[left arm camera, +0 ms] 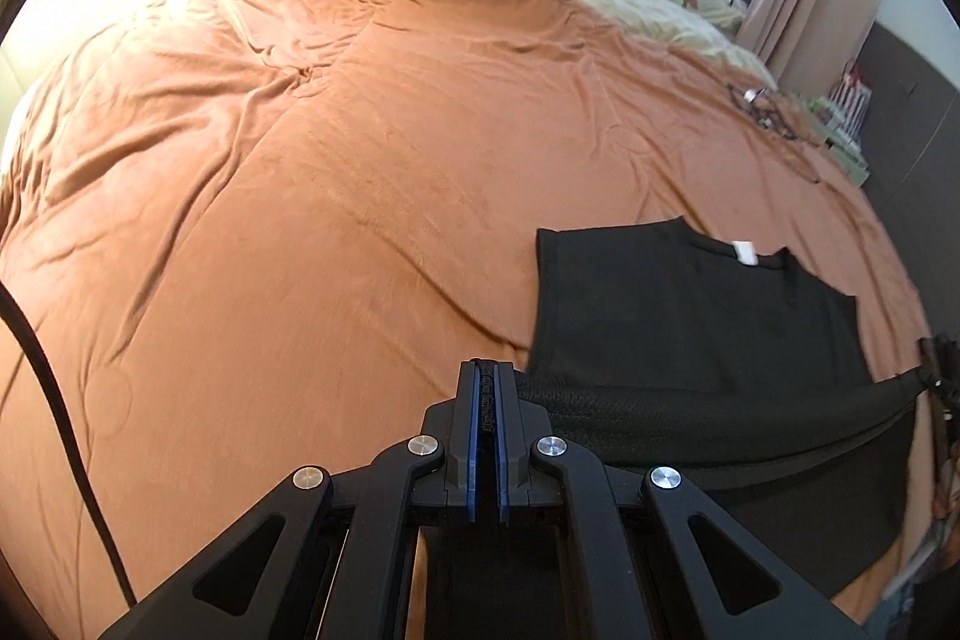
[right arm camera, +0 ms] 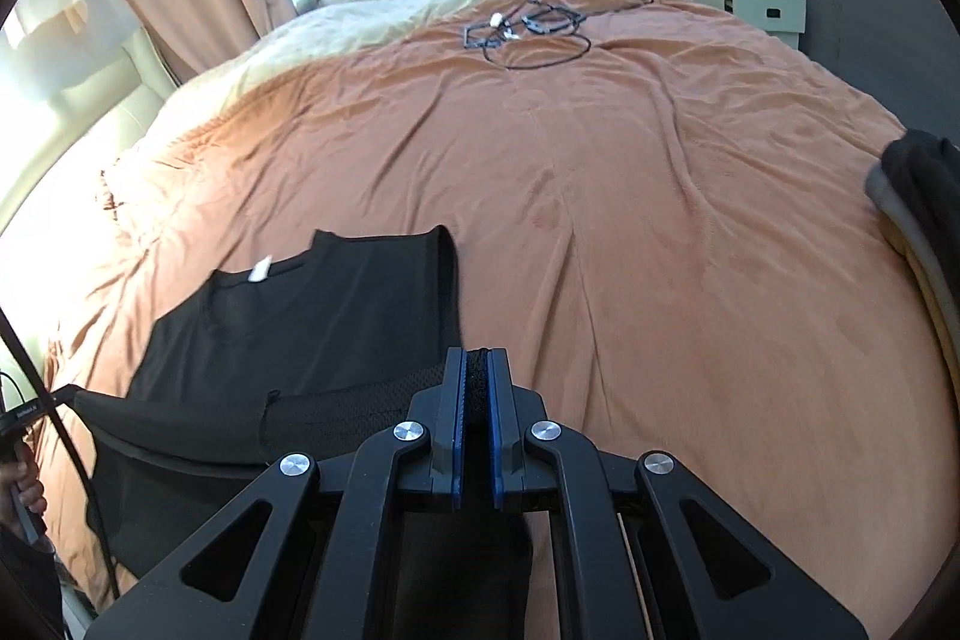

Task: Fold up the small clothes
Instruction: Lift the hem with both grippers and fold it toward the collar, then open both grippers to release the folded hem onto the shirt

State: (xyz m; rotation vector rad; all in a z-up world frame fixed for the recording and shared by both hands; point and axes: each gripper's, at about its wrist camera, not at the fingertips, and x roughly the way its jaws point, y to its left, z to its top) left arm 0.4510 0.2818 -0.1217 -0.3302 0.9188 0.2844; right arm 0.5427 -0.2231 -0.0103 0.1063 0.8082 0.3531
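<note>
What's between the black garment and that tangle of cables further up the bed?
Only bare orange blanket lies between the black garment and the cables; nothing else rests there. The right wrist view shows the whole stretch.

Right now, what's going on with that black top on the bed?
A person is folding a black garment on the orange blanket, one handheld gripper per hand. The left gripper and right gripper are each clamped on a corner of its near edge, which is lifted and stretched taut between them. The far part, with its white label, lies flat.

No legible text or labels.
</note>
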